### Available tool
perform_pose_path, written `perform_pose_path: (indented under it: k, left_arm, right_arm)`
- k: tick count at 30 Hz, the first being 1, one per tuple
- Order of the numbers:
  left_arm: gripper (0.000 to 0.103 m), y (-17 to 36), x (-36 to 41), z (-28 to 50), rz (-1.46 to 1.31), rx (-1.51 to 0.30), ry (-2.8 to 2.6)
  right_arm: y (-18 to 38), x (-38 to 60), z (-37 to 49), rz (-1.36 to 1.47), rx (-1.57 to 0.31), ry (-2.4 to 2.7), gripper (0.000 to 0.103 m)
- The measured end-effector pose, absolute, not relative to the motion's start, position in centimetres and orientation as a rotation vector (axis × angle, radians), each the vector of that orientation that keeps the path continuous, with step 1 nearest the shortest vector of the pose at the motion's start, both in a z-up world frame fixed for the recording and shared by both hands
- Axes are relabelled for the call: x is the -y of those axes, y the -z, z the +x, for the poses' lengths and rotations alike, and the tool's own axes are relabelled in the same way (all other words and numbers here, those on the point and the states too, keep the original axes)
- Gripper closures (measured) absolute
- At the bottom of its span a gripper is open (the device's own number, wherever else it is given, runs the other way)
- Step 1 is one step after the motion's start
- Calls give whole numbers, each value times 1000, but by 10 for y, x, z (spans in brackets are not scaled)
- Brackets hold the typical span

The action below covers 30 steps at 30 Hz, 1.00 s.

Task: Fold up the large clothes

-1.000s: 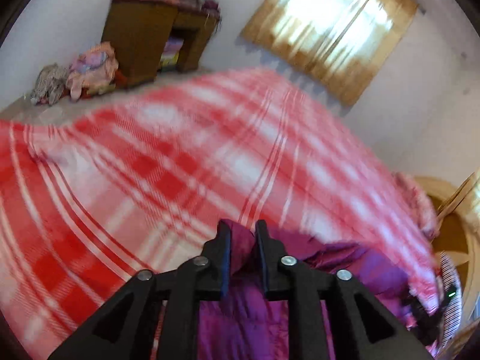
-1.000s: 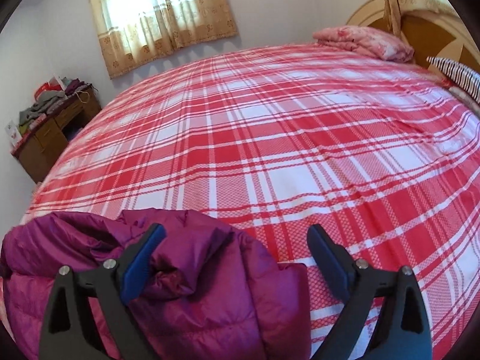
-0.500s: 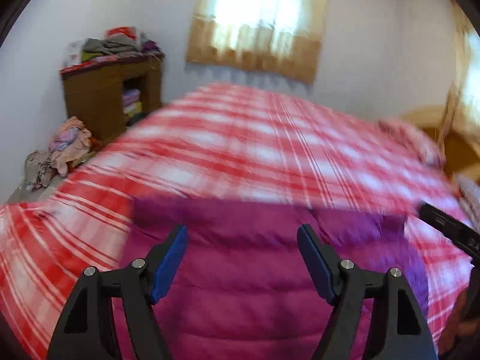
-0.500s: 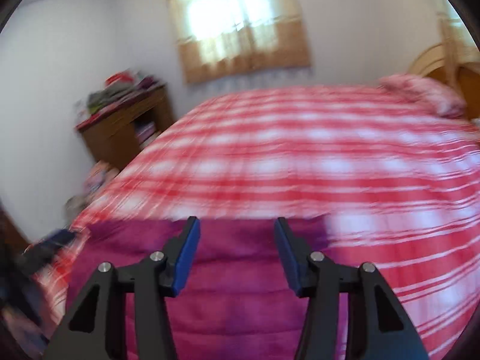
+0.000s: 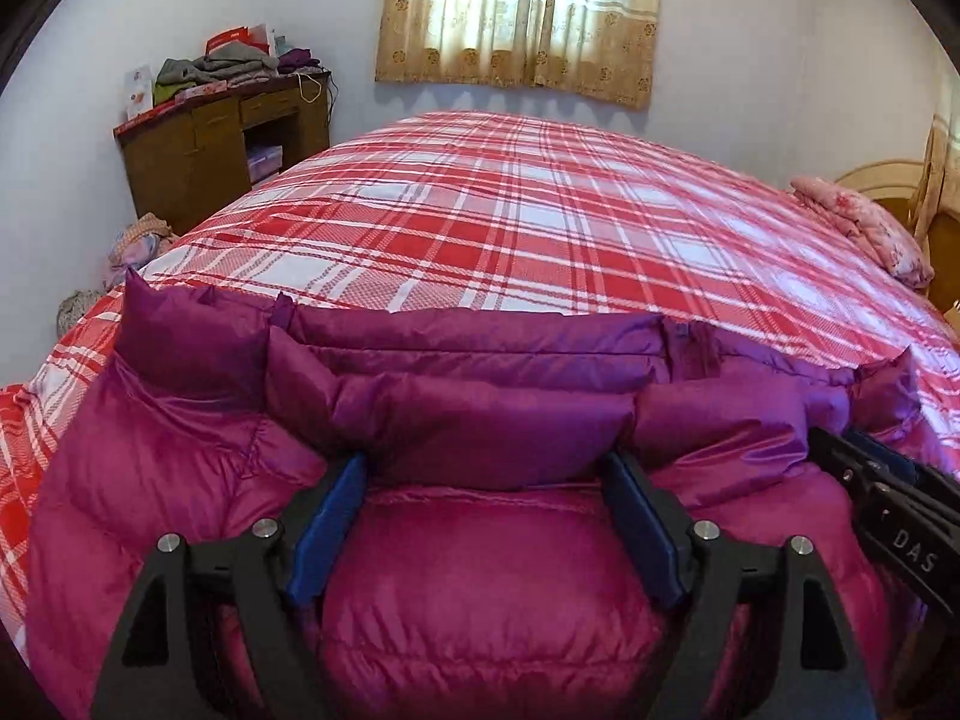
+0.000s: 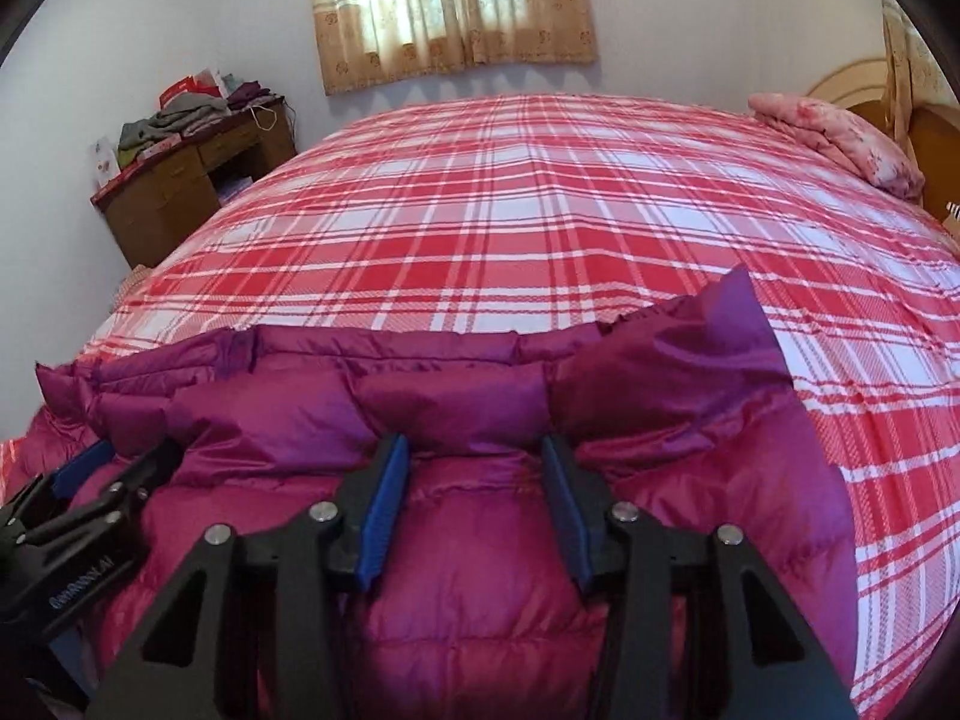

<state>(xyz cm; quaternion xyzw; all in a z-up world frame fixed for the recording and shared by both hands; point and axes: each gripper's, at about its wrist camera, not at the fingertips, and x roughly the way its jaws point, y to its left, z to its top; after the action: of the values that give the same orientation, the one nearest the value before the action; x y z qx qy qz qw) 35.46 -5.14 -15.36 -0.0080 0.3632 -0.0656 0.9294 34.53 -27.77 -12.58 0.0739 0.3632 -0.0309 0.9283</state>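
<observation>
A magenta puffer jacket (image 5: 492, 570) lies spread flat on the near part of the red plaid bed (image 5: 540, 222), its far edge folded toward me. It also shows in the right wrist view (image 6: 480, 588). My left gripper (image 5: 483, 468) is open, jaws wide, hovering over the jacket's left half with nothing between them. My right gripper (image 6: 474, 450) is open over the jacket's right half, also empty. Each gripper shows at the edge of the other's view: the right one (image 5: 888, 504), the left one (image 6: 90, 492).
A wooden desk (image 5: 216, 144) piled with clothes stands at the back left by the wall. More clothes (image 5: 138, 246) lie on the floor beside it. A pink pillow (image 5: 864, 228) and wooden headboard (image 5: 900, 186) are at the right. A curtained window (image 5: 516, 12) is behind.
The left gripper let go of the jacket and opened. Both grippers swung to face the window. The bunched jacket now lies spread flat.
</observation>
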Motion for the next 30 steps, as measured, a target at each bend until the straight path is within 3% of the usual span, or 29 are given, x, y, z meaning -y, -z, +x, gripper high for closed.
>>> perform_pose_path:
  k: [11, 17, 30]
  left_arm:
    - [20, 162, 56, 358, 20, -776, 109]
    - [20, 162, 58, 359, 30, -772, 105]
    - [20, 147, 58, 350, 98, -839, 132]
  right_arm:
    - [98, 316, 322, 171, -715, 198, 55]
    - [135, 357, 319, 254, -792, 228, 54]
    - [129, 351, 322, 173, -837, 260, 53]
